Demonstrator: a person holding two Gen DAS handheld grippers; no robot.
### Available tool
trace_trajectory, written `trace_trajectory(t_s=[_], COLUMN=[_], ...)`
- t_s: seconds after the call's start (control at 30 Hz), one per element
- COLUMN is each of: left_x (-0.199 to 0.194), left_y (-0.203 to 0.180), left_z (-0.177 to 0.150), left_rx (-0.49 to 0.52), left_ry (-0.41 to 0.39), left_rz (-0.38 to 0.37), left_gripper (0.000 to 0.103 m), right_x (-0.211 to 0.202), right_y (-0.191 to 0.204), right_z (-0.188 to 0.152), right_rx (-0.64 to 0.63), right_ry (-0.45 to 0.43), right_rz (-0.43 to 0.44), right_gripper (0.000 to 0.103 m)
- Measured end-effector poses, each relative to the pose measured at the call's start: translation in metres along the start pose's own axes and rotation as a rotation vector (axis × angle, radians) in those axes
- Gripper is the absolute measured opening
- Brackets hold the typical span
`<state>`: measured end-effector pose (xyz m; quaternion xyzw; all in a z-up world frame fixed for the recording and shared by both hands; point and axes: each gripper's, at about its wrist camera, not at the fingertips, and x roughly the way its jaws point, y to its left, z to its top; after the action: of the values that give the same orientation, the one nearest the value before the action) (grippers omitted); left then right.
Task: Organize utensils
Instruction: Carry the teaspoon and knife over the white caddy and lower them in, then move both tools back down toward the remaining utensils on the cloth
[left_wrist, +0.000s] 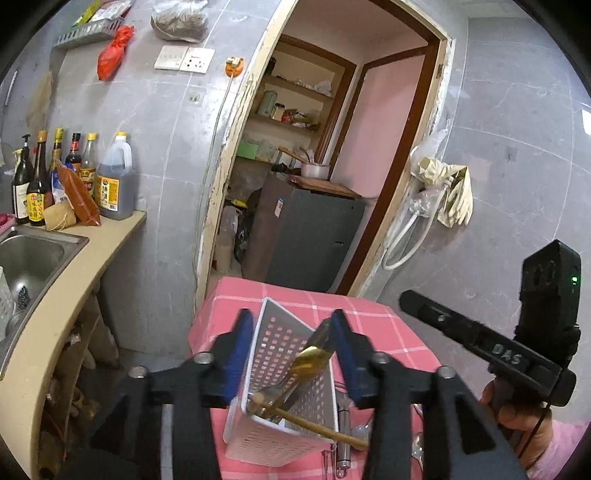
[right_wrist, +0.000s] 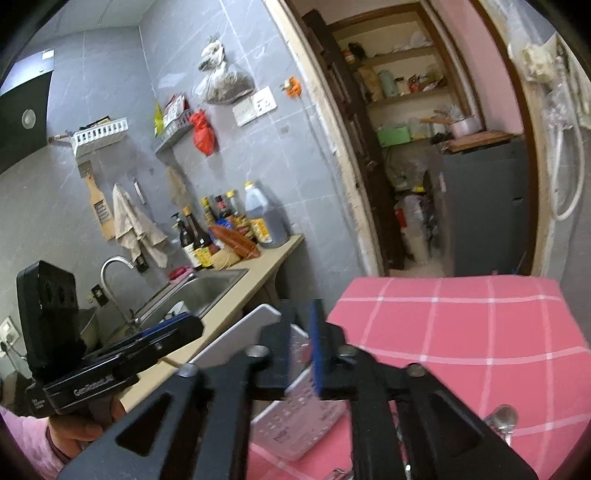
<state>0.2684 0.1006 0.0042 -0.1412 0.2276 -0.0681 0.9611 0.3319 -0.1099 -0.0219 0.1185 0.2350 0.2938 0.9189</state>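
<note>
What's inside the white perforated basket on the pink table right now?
The white basket holds a gold spoon and a wooden-handled utensil sticking out. Anything at its bottom is hidden.

The left gripper (left_wrist: 290, 328) is held with its blue-padded fingers (left_wrist: 236, 354) spread wide apart. The right gripper (right_wrist: 308, 350) is held with its jaws nearly closed, only a narrow gap being seen between the pads (right_wrist: 317, 347). Each handle is gripped from below by a hand (left_wrist: 517, 413), a pink sleeve being worn.
</note>
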Motion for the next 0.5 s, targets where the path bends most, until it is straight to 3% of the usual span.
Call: trace_trajectory(t_s=[0.03,0.17,0.27,0.33,0.4,0.5], left_x=[-0.001,-0.006,-0.011,-0.014,-0.016,-0.018], left_y=[-0.002,-0.015,-0.030,-0.041,-0.053,-0.072], left_z=[0.000,-0.001,-0.001,-0.001,-0.002,-0.005], left_rx=[0.002,0.019,0.046,0.065,0.087,0.115], left_ry=[0.000,-0.014,-0.042,-0.065,-0.089,-0.118], left_rz=[0.004,0.032,0.060,0.083,0.106,0.128], left_gripper=[0.046,0.060,0.080,0.094,0.101,0.103], right_x=[-0.007,-0.033,-0.057,-0.075,-0.088,-0.110], right_y=[-0.002,-0.009,-0.014,-0.019,-0.023,-0.031], right_z=[0.001,0.006,0.009,0.009,0.011,0.011], right_rx=[0.001,-0.007,-0.028,-0.043,-0.055,-0.072], right_ry=[-0.016,-0.059,-0.109,-0.139,-0.158,-0.183], right_rz=[-0.017,-0.082,-0.151,-0.205,-0.249,-0.315], right_gripper=[0.032,0.044,0.066,0.075,0.083,0.098])
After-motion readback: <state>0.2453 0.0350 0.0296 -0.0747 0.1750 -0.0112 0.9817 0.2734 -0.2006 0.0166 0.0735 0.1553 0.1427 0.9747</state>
